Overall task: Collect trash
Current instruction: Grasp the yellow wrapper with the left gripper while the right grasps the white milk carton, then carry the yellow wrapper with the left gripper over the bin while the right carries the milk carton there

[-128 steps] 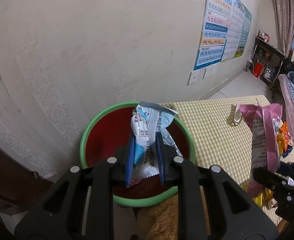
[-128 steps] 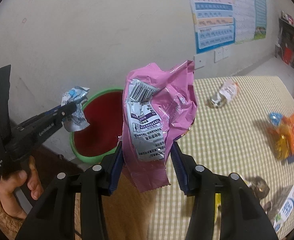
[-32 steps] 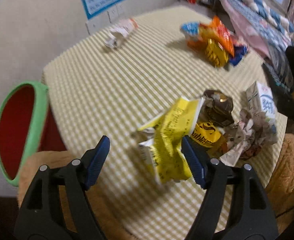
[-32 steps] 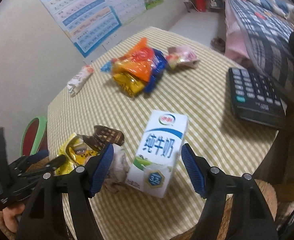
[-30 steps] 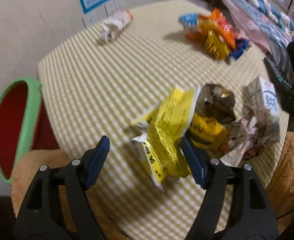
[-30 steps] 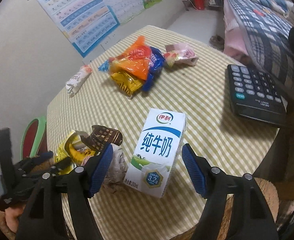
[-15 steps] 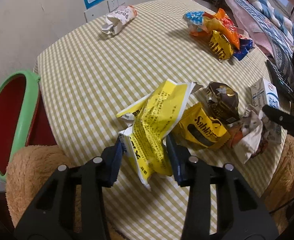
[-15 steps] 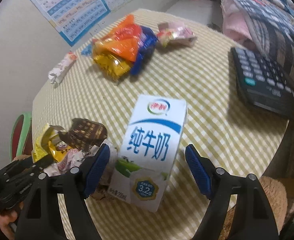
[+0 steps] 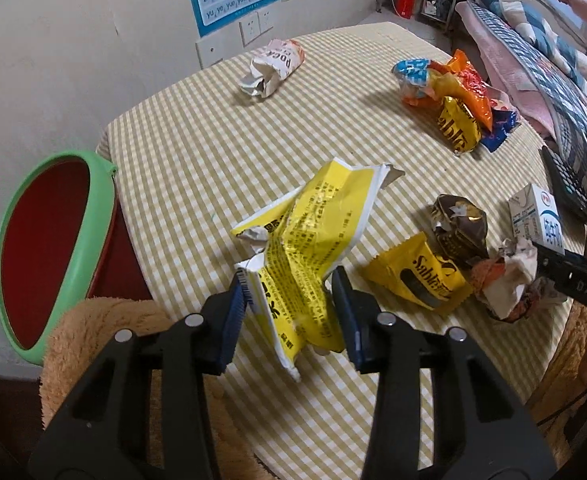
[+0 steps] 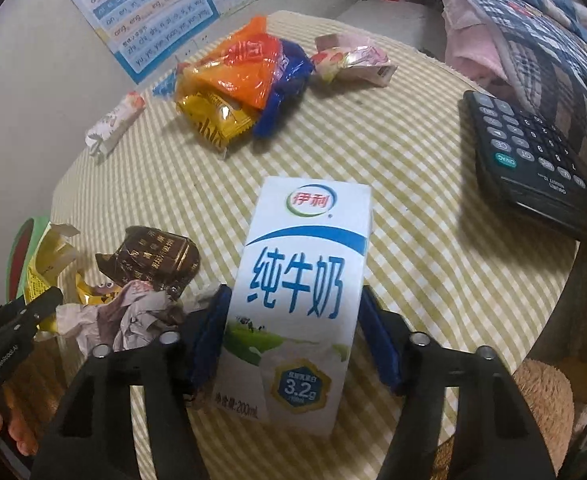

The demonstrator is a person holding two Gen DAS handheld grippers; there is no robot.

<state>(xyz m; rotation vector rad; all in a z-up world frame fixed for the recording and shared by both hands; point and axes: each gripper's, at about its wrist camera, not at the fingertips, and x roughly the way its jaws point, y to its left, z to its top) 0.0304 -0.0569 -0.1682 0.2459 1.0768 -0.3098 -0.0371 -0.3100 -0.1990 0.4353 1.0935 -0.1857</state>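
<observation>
My left gripper [image 9: 291,316] is shut on a crumpled yellow wrapper [image 9: 309,240] near the front edge of the checked table. The green bin with a red inside [image 9: 41,240] stands off the table's left edge. My right gripper [image 10: 293,332] has its pads on both sides of a white and blue milk carton [image 10: 301,296] lying on the table; the jaws look closed on it. A yellow snack bag [image 9: 417,276], a brown wrapper [image 9: 459,228] and crumpled paper [image 9: 505,284] lie between the two grippers.
A pile of orange, yellow and blue wrappers [image 10: 241,80] lies farther back, with a pink wrapper [image 10: 353,60] and a white wrapper [image 9: 273,68] near the wall. A black calculator [image 10: 533,160] sits at the table's right edge. A furry brown cushion [image 9: 93,340] is below the front edge.
My left gripper closed on the yellow wrapper and lifted it slightly. My right gripper moved forward and closed around the milk carton.
</observation>
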